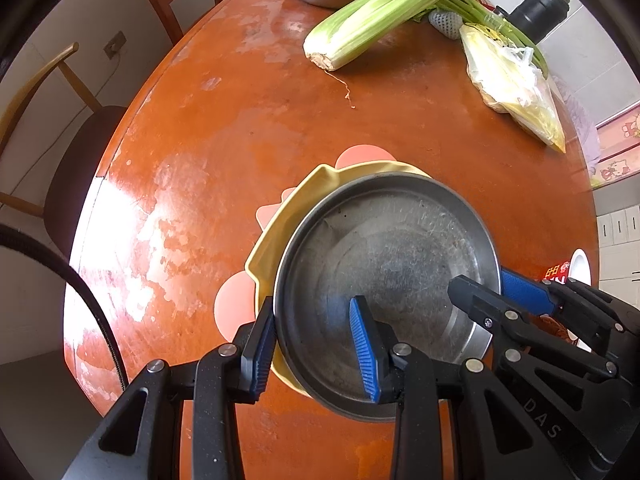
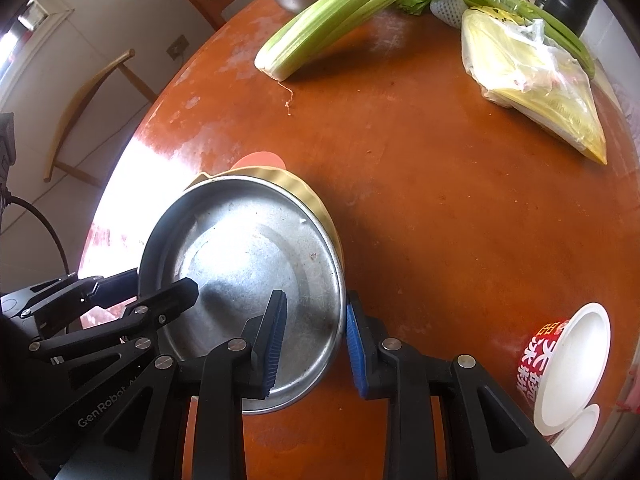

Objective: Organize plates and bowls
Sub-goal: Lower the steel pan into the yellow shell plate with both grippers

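you see a grey steel plate (image 1: 400, 264) on a yellow plate (image 1: 280, 240) with pink flaps. the table (image 1: 240, 120) is orange-brown, the celery (image 1: 380, 12) pale green.

Black speckled linkage arms with silver rivets on left gripper (image 1: 316, 354) and right gripper (image 2: 316, 346); blue ribbed pads (image 1: 362, 354); white "GenRobot" lettering; black cable at left.

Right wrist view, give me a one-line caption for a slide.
Both grippers, right and left, pinch opposite rims of a steel plate over a yellow dish.
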{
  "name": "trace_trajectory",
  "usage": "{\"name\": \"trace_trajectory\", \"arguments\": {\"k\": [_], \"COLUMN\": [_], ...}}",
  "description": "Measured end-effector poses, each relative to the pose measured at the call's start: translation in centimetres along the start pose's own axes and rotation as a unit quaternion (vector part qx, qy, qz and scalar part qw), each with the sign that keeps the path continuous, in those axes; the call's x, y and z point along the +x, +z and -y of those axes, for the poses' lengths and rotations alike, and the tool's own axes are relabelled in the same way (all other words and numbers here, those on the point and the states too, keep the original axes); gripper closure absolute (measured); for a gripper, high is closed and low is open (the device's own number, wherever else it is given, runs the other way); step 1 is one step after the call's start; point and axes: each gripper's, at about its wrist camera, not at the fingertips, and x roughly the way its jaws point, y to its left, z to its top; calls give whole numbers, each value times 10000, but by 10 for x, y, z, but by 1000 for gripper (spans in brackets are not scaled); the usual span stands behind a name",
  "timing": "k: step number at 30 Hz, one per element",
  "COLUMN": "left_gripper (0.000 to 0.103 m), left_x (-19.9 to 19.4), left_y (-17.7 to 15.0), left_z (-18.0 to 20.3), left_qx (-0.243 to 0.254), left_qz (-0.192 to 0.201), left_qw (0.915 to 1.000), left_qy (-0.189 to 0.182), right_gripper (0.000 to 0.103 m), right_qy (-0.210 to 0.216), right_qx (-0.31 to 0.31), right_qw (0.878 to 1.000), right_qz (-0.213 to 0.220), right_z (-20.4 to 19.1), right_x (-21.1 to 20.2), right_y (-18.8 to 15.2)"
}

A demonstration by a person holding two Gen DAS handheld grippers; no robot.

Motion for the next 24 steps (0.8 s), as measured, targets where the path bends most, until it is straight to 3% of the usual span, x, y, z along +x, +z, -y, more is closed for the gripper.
{"name": "trace_trajectory", "arguments": {"k": [24], "left_gripper": [67], "left_x": [-4], "left_y": [4], "left_z": [-6], "left_qx": [-63], "left_qz": [41], "left_qw": [10000], "left_qy": [-27], "right_gripper": [72], "right_qy": [50], "right_qx": [-9], "right_qw": [10000], "right_qz": [17], "right_z": [-1], "right_x": [3], "right_y": [4]}}
